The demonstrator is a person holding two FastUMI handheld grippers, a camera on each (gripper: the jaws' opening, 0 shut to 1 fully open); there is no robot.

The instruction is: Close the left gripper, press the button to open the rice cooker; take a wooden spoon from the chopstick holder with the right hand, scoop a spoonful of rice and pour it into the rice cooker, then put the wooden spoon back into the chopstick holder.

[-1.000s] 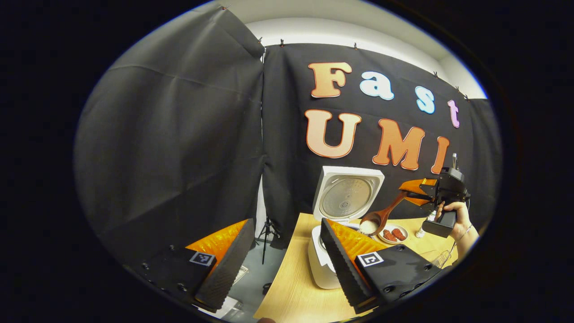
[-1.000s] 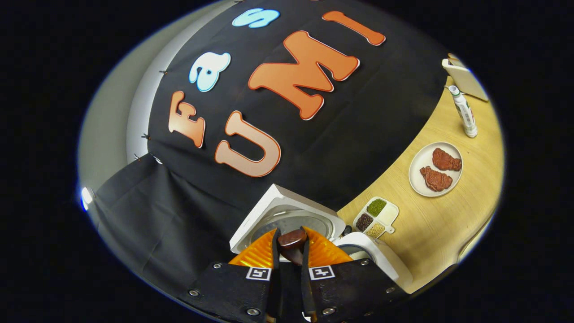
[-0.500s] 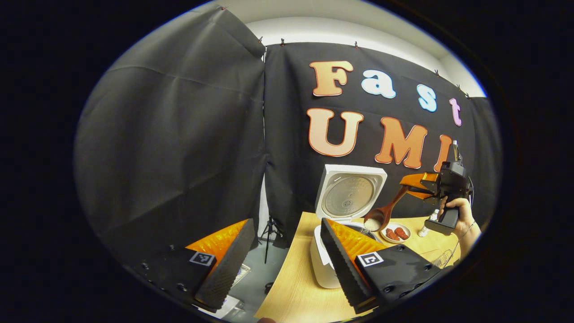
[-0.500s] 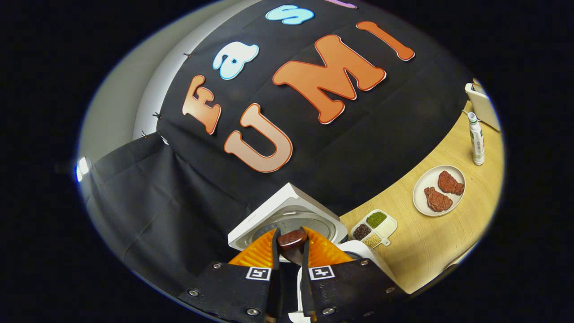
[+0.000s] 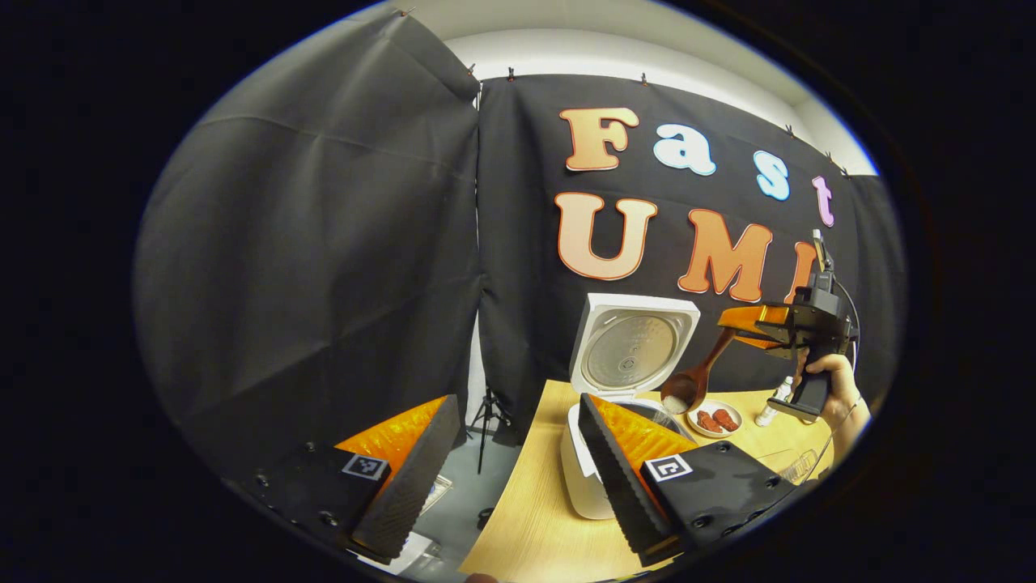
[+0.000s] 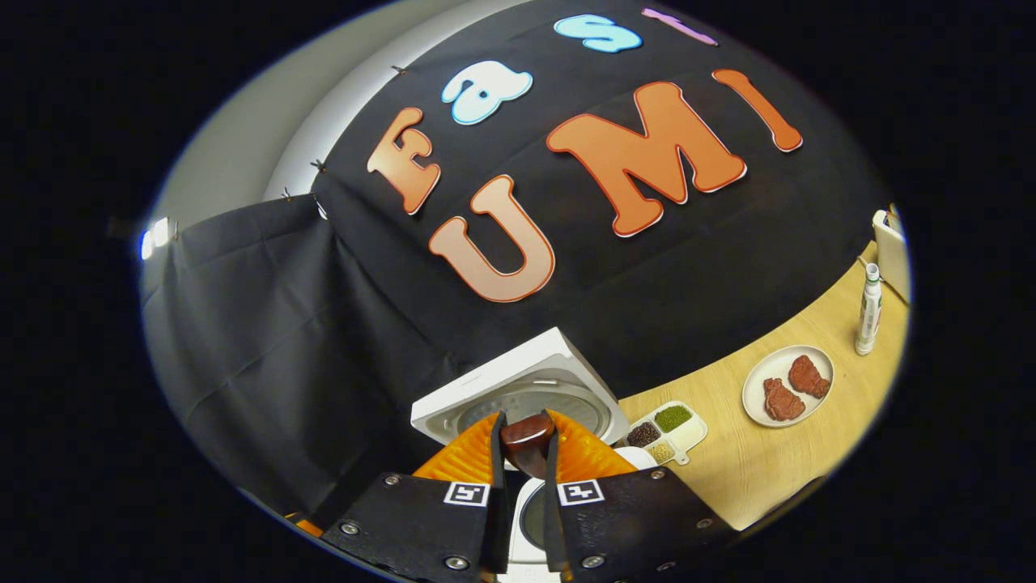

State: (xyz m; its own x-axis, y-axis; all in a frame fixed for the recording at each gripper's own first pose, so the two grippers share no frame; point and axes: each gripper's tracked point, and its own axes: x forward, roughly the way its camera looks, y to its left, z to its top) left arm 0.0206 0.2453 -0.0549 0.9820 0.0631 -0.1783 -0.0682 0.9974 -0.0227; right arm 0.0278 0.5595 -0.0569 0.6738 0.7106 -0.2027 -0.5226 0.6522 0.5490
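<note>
Low in the left gripper view, the left gripper (image 5: 506,474) idles with fingers spread wide, empty. Right of centre, the rice cooker (image 5: 584,478) stands open on the counter (image 5: 534,526). The wooden spoon (image 5: 696,376), clamped in the right gripper (image 5: 728,320), has tipped steeper since a second ago, so most rice has probably poured out; next is returning it to the holder.

Your rice cooker (image 5: 595,453) on table (image 5: 534,526); plate (image 6: 781,387) at 3 o'clock, divided dish (image 6: 665,427) between.
</note>
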